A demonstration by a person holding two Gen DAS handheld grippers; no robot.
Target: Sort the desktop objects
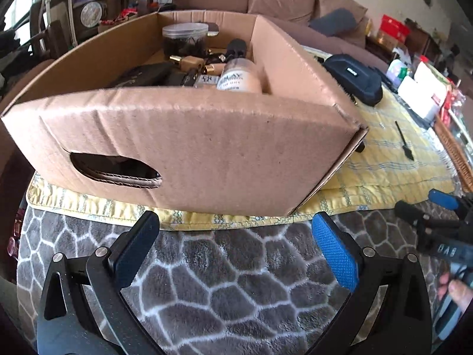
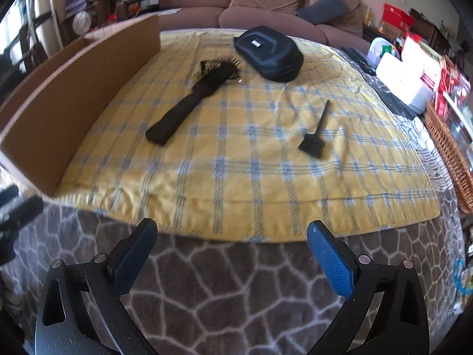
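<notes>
Cardboard box (image 1: 189,136) before left claw (image 1: 236,248), perhaps touching

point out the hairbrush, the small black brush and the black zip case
hairbrush (image 2: 189,103): right wrist view, on the middle of its handle.
small black brush (image 2: 311,145): right wrist view, on its bristle head.
black zip case (image 2: 270,54): right wrist view, on the top of its lid.

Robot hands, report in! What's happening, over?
Left gripper open, empty. Right gripper open, empty. Black bristle hairbrush on yellow plaid cloth, beside brown cardboard box. Path clear.
</notes>
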